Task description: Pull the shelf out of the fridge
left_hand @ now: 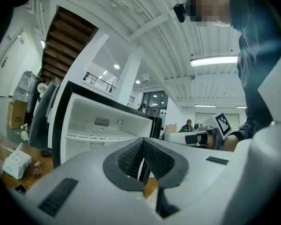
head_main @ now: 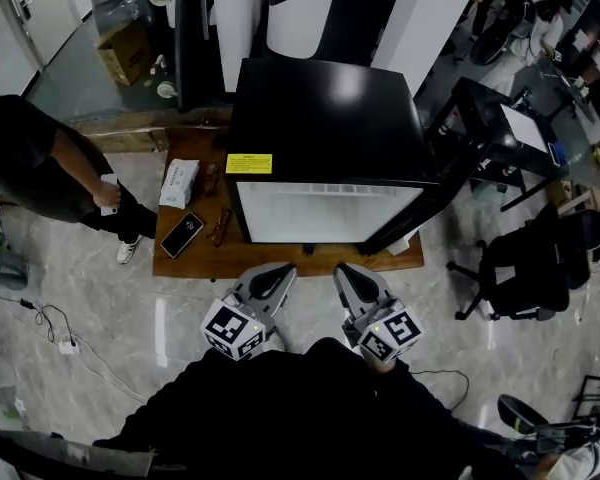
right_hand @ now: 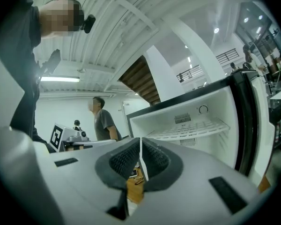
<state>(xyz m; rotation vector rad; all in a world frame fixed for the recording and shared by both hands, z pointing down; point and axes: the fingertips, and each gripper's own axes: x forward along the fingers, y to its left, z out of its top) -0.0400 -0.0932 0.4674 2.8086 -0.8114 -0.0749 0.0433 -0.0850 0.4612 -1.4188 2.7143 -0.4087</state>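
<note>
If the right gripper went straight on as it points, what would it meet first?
Most likely the open fridge: the shut right gripper aims into it near its left wall, at or just under the wire shelf. Nothing shows between them; depth is unclear.

floor (head_main: 100, 298): glossy pale tile | furniture: black office chair (head_main: 525, 268), cardboard box (head_main: 127, 50) | ceiling (left_hand: 145, 13): white, ribbed | light: strip lamp (left_hand: 214, 60) lit | stairs (left_hand: 65, 36): wooden

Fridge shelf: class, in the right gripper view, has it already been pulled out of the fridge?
No, the shelf lies inside the open fridge, across its cavity.
</note>
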